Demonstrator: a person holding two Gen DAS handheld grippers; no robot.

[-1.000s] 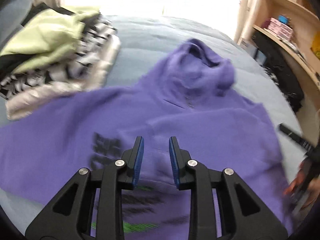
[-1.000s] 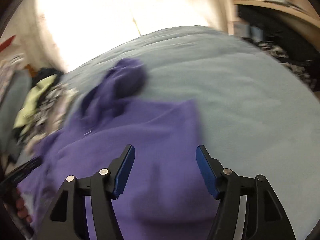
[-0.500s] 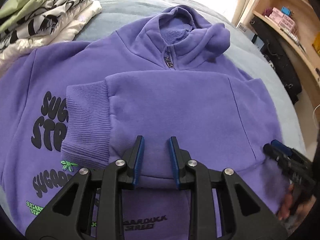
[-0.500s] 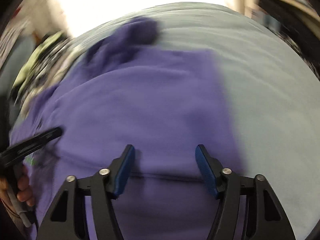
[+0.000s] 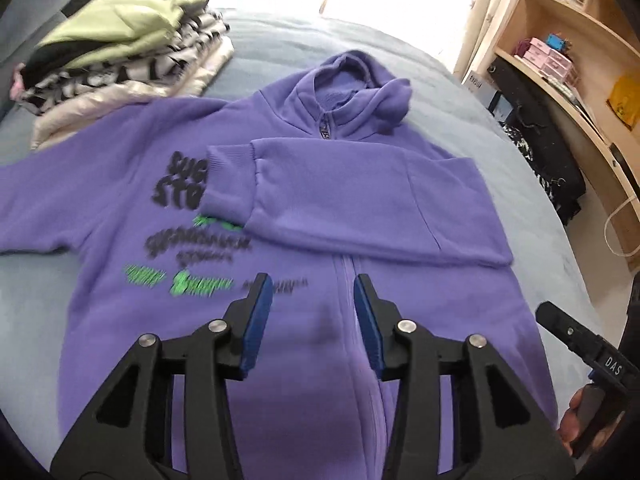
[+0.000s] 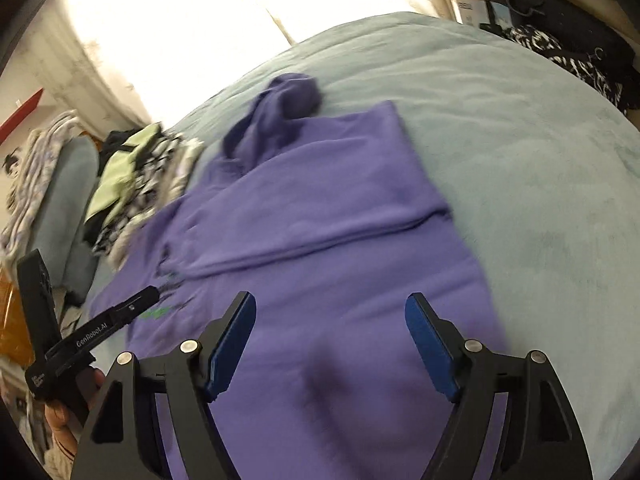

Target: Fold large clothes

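A purple zip hoodie (image 5: 360,200) lies face up on the grey-blue bed, hood at the far end. Its right sleeve (image 5: 332,184) is folded across the chest, cuff to the left over the black and green print. The other sleeve (image 5: 48,204) lies spread out to the left. My left gripper (image 5: 313,316) is open and empty above the lower front by the zip. My right gripper (image 6: 330,344) is open wide and empty above the hoodie's (image 6: 320,232) lower right part. Each gripper shows at the edge of the other's view.
A stack of folded clothes (image 5: 116,64), green on top, sits on the bed at the far left and also shows in the right wrist view (image 6: 136,184). Wooden shelves (image 5: 568,64) and dark clothes (image 5: 540,152) stand past the bed's right edge. Bare bed (image 6: 520,152) lies right of the hoodie.
My left gripper has let go, opened wider and pulled back from the folded sleeve toward the hoodie's lower front. My right gripper stayed open and drew back a little.
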